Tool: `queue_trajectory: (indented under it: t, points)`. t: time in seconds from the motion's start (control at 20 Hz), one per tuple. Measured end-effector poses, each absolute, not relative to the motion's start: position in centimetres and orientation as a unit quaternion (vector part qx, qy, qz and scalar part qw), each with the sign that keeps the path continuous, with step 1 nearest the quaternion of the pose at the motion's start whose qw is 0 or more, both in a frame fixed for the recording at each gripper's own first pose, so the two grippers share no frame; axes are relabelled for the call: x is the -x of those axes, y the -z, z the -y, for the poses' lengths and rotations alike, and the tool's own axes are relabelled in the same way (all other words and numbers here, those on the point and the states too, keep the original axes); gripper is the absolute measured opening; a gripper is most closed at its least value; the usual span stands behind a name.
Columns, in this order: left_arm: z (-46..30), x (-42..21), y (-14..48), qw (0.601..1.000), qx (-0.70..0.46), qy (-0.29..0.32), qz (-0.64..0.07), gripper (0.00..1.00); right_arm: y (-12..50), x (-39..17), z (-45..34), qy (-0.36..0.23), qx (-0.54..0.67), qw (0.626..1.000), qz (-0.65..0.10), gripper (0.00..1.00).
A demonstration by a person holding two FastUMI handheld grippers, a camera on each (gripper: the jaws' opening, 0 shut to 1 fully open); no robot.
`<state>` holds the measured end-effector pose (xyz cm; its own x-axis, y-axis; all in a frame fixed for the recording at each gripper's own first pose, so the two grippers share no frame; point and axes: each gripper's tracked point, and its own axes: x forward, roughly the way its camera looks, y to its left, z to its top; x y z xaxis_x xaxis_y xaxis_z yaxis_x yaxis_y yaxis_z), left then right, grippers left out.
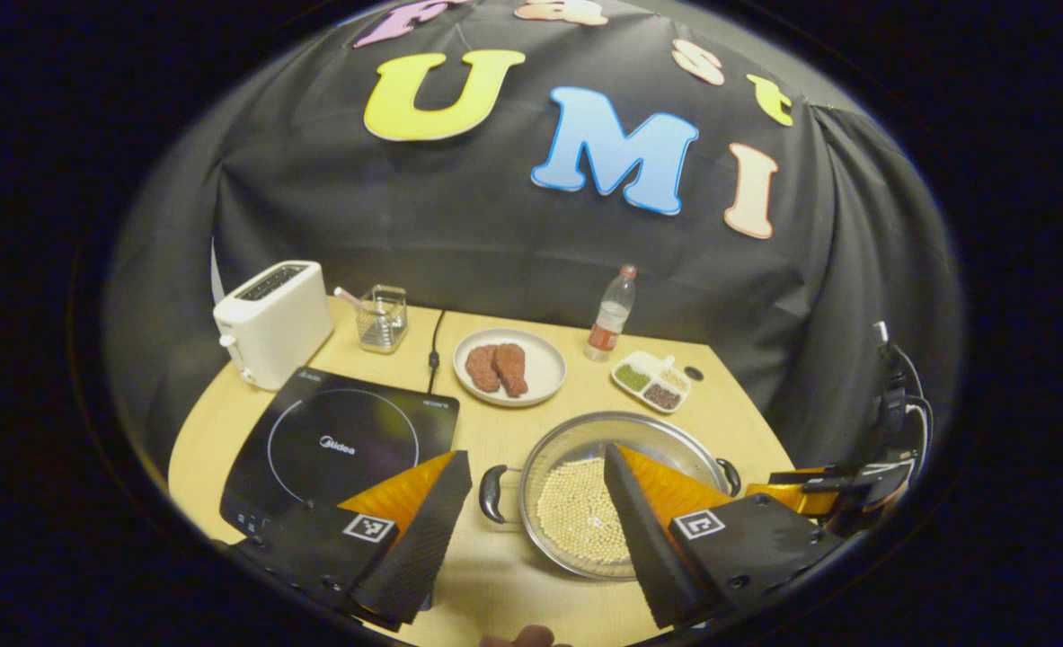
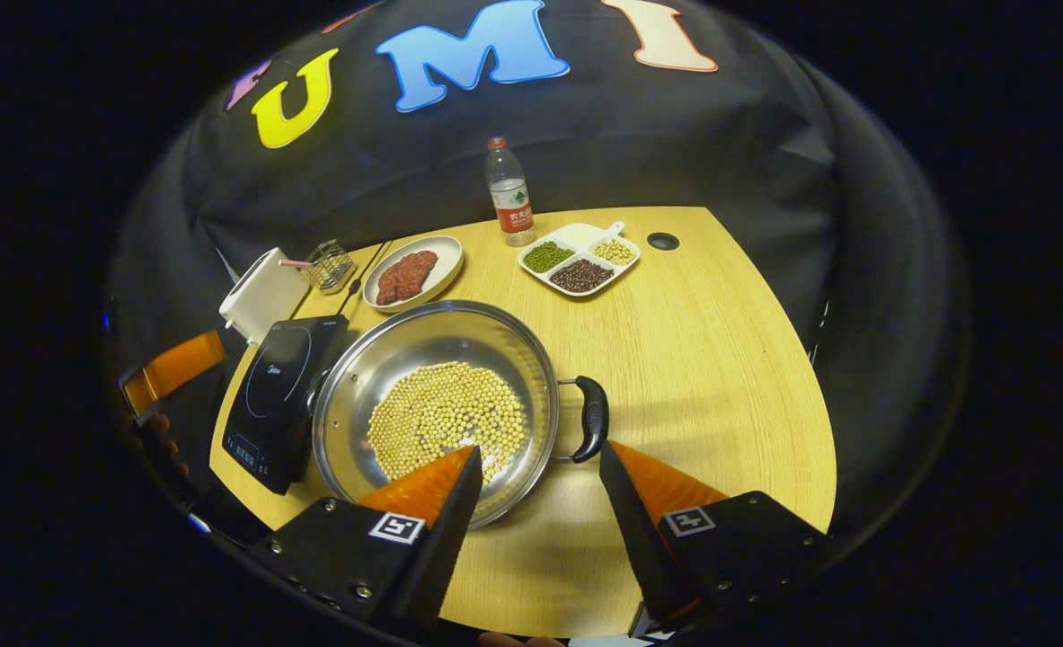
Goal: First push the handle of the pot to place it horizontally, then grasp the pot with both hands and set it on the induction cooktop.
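While both grippers are held above the near edge of the table [image 2: 720,359], the pot [image 2: 437,409] is seen resting on the wood just beside the cooktop [image 2: 284,395], not on it. It is a wide, shallow pan of shiny steel, lidless, with a layer of pale yellow beans [image 2: 448,418] spread over its bottom and a dark loop handle at each side; the right handle [image 2: 592,418] is seen in the right gripper view, the left handle [image 1: 491,494] in the left gripper view. The left gripper [image 1: 535,517] is held with its fingers apart, nothing between them, over the gap between cooktop and pot. The right gripper [image 2: 540,503] is likewise spread wide and empty, its fingers poised over the pot's near rim and the right handle, with no contact visible. Farther back are seen a toaster [image 1: 272,322], a glass [image 1: 382,316], a plate of meat [image 1: 510,367], a bottle [image 2: 509,193] and a divided dish [image 2: 579,258] of beans
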<state>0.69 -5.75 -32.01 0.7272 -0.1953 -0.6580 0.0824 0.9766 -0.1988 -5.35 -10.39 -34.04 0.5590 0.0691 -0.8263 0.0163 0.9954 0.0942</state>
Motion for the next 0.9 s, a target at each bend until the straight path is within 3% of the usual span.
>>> queue_trajectory:
  t: [0.05, 0.1, 0.9]
  points:
    - [5.7, -0.9, 33.5, 0.921, 0.077, 0.079, -0.374, 0.97, 34.4, 5.3, 10.6, -0.008, -0.044, 0.881, -0.471, 0.72]
    - [5.7, -1.2, 34.9, 0.916, 0.074, 0.081, -0.385, 0.97, 34.7, 5.1, 11.1, -0.003, -0.042, 0.880, -0.474, 0.81]
    - [4.9, -3.5, 47.3, 0.862, 0.016, 0.090, -0.499, 0.97, 41.5, 0.6, 12.5, 0.034, -0.037, 0.858, -0.511, 0.82]
